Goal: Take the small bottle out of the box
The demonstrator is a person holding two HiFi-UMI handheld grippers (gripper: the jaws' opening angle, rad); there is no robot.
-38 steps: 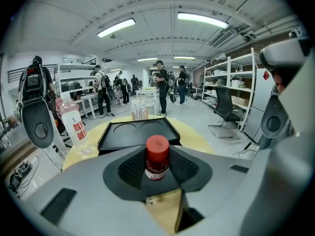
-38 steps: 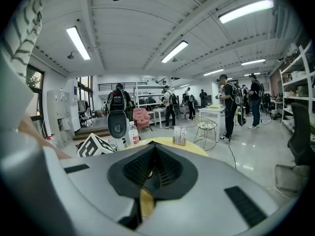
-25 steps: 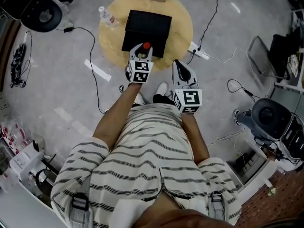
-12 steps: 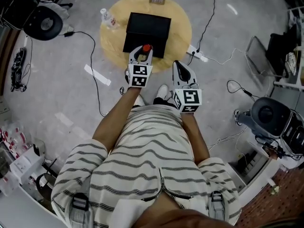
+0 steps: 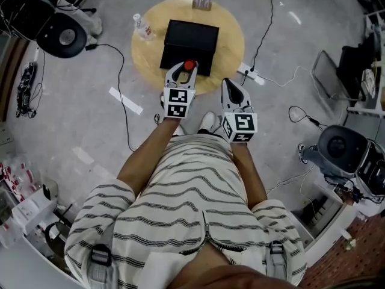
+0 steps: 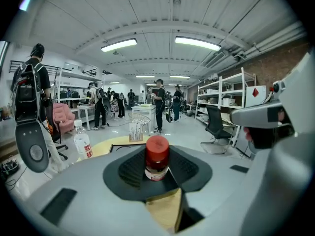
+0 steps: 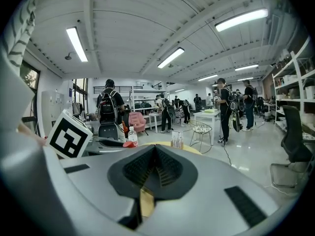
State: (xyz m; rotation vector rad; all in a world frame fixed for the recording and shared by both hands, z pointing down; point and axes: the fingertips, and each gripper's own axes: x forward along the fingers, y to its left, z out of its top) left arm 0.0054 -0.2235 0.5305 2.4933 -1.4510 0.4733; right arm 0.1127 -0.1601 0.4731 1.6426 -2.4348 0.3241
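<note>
Left gripper view: the left tongs (image 6: 157, 175) are clenched on the small bottle (image 6: 157, 157). The pads press its sides below the red cap, and the bottle stands upright.
Head view, left tongs: the bottle's red cap shows between the tips, over the near edge of the box (image 5: 191, 40).
Right gripper view: the right tongs (image 7: 154, 167) have their jaws closed together, with nothing between them.
Head view, right tongs: they sit just beside the left tongs, over the near rim of the counter (image 5: 231, 44) and apart from the box.
Box: black and rectangular, it rests in the middle of the round yellow counter. Its inside cannot be made out.
Water bottle (image 5: 143, 27): it stands upright on the counter, near the box's far left corner.
Card stand (image 5: 203, 0): it sits at the counter's far edge, well apart from the box.
Floor: a power strip (image 5: 251, 72) lies just beside the counter on its right, with cables trailing from it.
</note>
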